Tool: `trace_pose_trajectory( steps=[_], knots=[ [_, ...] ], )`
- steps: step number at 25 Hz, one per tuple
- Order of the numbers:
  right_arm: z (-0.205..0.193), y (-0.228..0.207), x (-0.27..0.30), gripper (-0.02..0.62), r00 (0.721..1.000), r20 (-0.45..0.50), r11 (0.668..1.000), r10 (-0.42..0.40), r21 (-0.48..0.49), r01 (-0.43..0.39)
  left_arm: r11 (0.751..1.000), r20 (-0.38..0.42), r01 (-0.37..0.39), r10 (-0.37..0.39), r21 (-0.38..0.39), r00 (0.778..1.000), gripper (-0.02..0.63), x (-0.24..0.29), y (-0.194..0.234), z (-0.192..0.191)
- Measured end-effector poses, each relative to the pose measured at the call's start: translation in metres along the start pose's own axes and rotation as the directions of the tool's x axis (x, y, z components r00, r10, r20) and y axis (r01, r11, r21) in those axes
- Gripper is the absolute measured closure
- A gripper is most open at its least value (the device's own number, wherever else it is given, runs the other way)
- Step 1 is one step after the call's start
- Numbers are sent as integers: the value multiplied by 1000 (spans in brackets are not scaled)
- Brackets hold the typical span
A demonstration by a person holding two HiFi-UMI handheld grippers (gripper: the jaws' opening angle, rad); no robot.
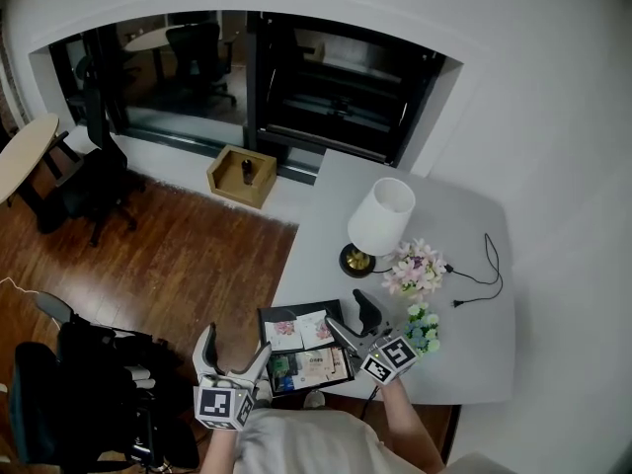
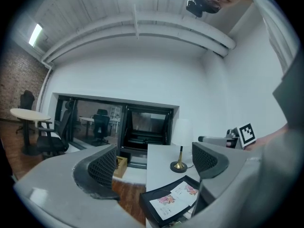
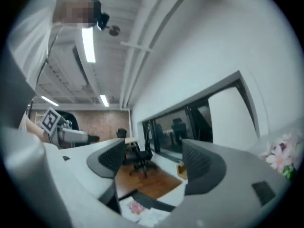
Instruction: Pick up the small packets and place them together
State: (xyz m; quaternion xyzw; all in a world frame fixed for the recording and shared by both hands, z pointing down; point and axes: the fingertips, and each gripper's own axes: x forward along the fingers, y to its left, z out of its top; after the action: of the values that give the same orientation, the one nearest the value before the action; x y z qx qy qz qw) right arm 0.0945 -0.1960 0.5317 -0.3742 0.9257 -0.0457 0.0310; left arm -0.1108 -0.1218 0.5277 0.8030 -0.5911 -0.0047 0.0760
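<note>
Flat paper packets (image 1: 284, 336) lie in a rectangular black tray (image 1: 296, 311)

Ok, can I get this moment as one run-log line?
left gripper: jaws apart, empty | right gripper: jaws apart, empty | packets: in black tray on table

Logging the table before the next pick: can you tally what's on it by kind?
Lamp: 1
Flower bunches: 2, one pink-white, one green-blue
Cable: 1
Black tray: 1
White flower-print packets in the tray: 2
Darker packets in the tray's near row: too blurred to count
Total: 7, plus the uncounted darker packets
</note>
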Motion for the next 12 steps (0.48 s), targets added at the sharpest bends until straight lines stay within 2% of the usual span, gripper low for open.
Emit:
trace_pose_trajectory(
  steps=[1,3,5,6,7,12],
  knots=[
    [17,7,-6,207,998,62,1000,8,-18,-7,1000,6,7,-7,17,1000,123,1,-3,3],
    [31,16,-15,207,997,79,996,2,-85,5,998,23,22,-23,64,999,132,3,-9,10],
    [30,21,-20,217,999,35,987,-26,-159,31,994,27,44,-47,95,999,132,7,-16,13],
    [26,20,-22,248,999,9,982,-51,-183,52,993,25,57,-60,100,998,132,10,-19,13],
    [22,19,-23,287,997,-15,979,-76,-191,72,992,21,69,-72,101,997,132,13,-22,13],
    [5,25,-22,290,992,-85,982,-98,-170,83,989,3,106,-107,102,994,132,24,-29,14]
  ],
)
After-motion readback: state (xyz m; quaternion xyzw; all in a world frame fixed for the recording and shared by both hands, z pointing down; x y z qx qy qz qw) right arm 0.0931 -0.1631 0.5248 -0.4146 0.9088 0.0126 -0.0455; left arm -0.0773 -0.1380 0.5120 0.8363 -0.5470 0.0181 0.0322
